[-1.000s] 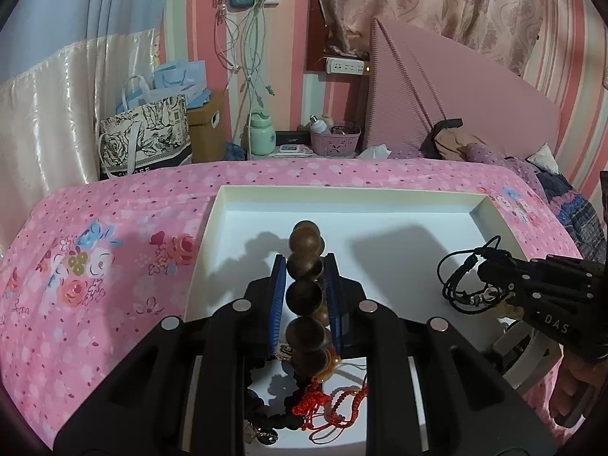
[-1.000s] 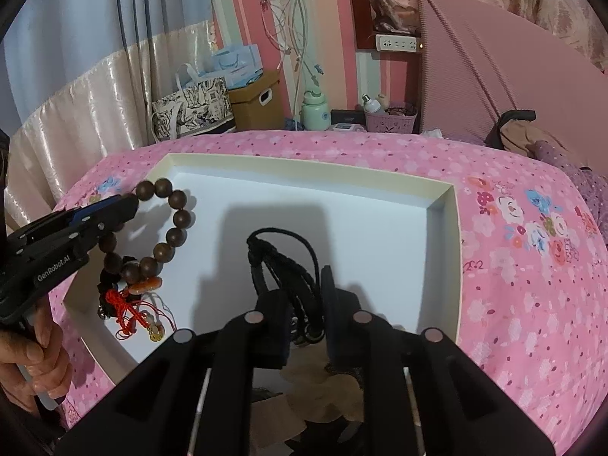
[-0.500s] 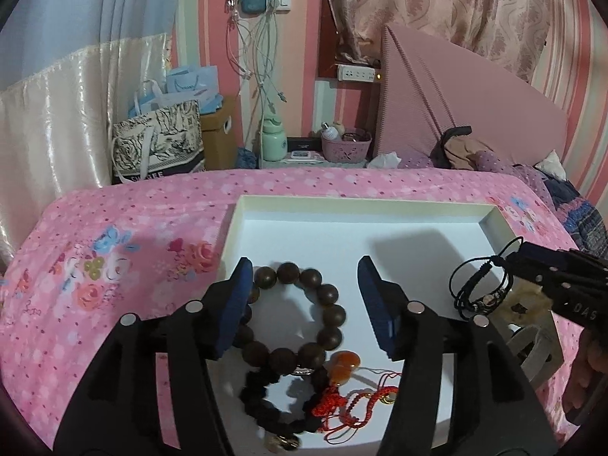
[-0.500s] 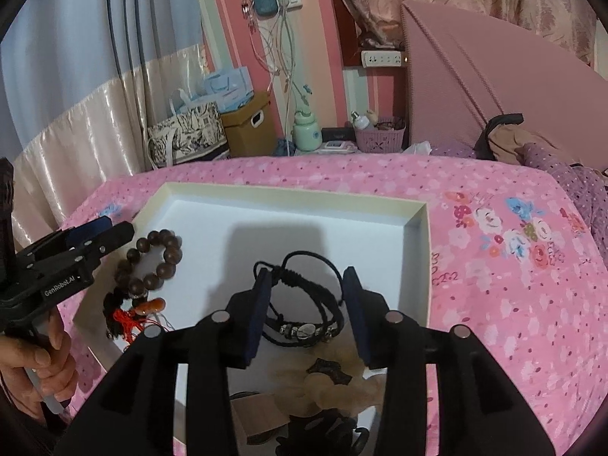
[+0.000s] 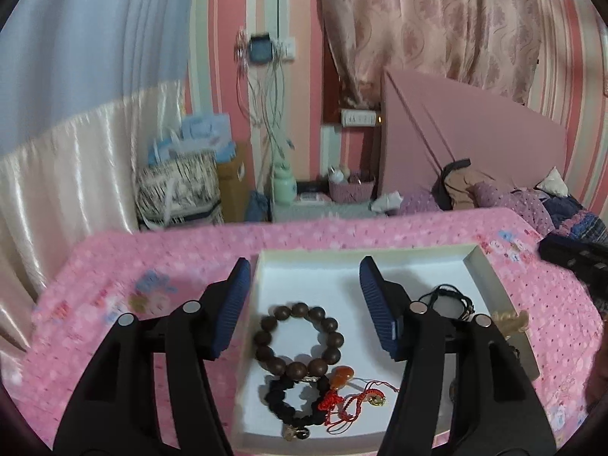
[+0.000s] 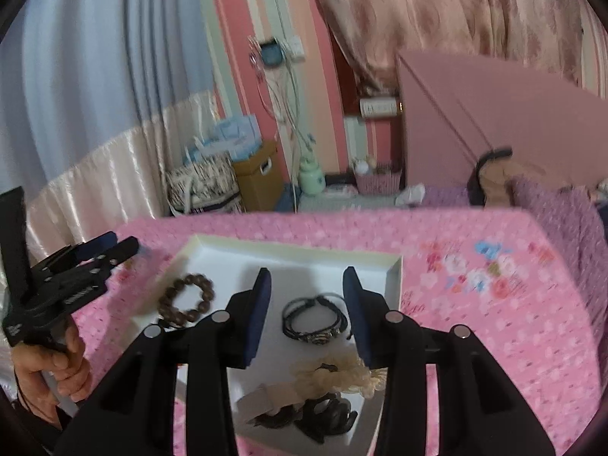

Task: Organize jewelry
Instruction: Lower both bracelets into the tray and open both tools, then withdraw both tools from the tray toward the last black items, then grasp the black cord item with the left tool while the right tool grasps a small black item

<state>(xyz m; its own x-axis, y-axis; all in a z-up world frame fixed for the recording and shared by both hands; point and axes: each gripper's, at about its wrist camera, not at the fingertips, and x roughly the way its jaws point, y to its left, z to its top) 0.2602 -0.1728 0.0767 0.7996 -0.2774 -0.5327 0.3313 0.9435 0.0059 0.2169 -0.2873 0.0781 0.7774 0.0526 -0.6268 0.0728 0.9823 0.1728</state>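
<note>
Here, the brown bead bracelet (image 5: pixel 299 339) forms an unbroken ring.

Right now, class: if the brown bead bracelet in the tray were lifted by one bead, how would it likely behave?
The bead bracelet would probably sag into a loop, being separate beads on a string. Its round, glossy beads look apt to slip. Pushed across the tray, it would likely slide rather than roll, since it lies flat.

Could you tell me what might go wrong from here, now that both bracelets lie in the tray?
1. The bead bracelet overlaps the black beaded one and the red cord, so the next pick could drag them along.
2. The black cord bracelet lies near the blond scrunchie; its loose loops might snag there.
</note>
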